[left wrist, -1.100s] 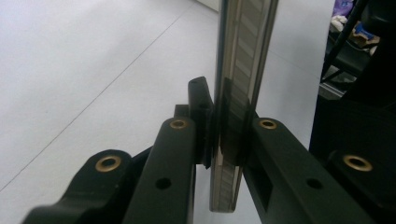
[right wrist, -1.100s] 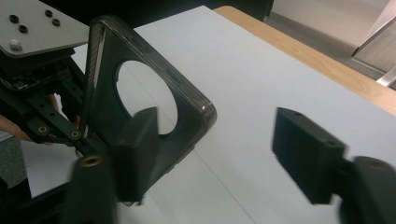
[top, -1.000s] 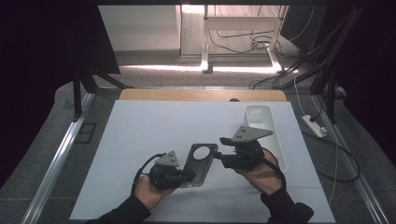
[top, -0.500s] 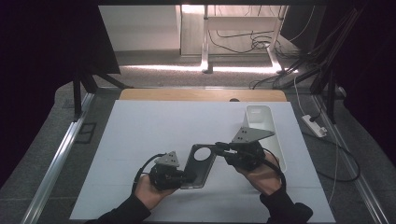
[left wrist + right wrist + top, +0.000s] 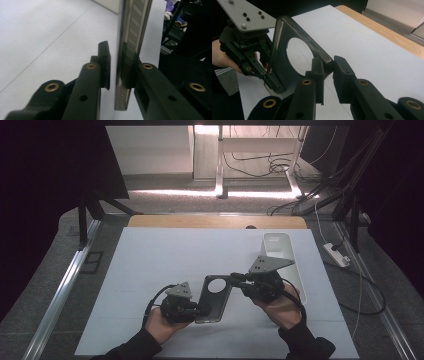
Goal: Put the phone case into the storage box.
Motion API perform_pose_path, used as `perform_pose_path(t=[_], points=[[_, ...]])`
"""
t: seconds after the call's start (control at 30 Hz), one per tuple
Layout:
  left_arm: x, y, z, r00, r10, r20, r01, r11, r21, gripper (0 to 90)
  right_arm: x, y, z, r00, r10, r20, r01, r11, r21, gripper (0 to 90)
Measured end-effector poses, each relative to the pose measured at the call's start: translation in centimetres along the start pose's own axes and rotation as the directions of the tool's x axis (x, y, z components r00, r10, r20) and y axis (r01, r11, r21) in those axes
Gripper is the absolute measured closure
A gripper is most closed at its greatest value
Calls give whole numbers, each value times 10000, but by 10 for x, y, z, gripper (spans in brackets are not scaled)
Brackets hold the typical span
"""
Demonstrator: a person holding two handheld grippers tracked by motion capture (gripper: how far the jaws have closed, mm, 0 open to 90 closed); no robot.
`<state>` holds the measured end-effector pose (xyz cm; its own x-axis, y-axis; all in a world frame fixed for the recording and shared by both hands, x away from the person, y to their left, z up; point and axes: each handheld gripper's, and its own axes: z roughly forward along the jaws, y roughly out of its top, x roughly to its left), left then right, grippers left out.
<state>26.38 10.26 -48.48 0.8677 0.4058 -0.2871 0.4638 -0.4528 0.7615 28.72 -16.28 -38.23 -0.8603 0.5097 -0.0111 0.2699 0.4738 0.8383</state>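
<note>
phone case (image 5: 214, 298): held up off the desk (image 5: 150, 265), between both sets of fingers
left gripper (image 5: 194, 310): fingers clamped on its lower edge, steadying it
right gripper (image 5: 235, 279): fingers just closed on the top corner, sharing the hold

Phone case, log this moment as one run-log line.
phone case: held off table | left gripper: shut on lower edge | right gripper: just closed on upper corner | white tray: far right

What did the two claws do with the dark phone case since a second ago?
The right claw has just been closing and now pinches the top corner of the phone case. The left claw has the case's lower edge between its jaws, which eased open a little. Both hands stayed in place, and the white tray did not move.
</note>
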Motion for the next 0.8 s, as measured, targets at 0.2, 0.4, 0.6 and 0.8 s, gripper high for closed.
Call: perform_pose_path(t=[0.2, 0.4, 0.6, 0.8], points=[[0, 0, 0, 9999, 82, -149, -85, 9999, -150, 665, -1, 0, 0, 10000, 33, 45, -33, 10000, 5, 784], [-1, 1, -1, 9994, 187, -306, -202, 9987, -475, 375, -1, -1, 0, 9999, 58, 151, -60, 9999, 135, 784], [-3, 2, -4, 9967, 378, -723, -413, 9980, -476, 203, -3, -1, 1, 9997, 112, 225, -118, 9996, 260, 784], [0, -1, -10, 9967, 260, -769, -296, 9985, -466, 174, -7, -3, 0, 9990, 249, 362, -262, 9990, 362, 784]])
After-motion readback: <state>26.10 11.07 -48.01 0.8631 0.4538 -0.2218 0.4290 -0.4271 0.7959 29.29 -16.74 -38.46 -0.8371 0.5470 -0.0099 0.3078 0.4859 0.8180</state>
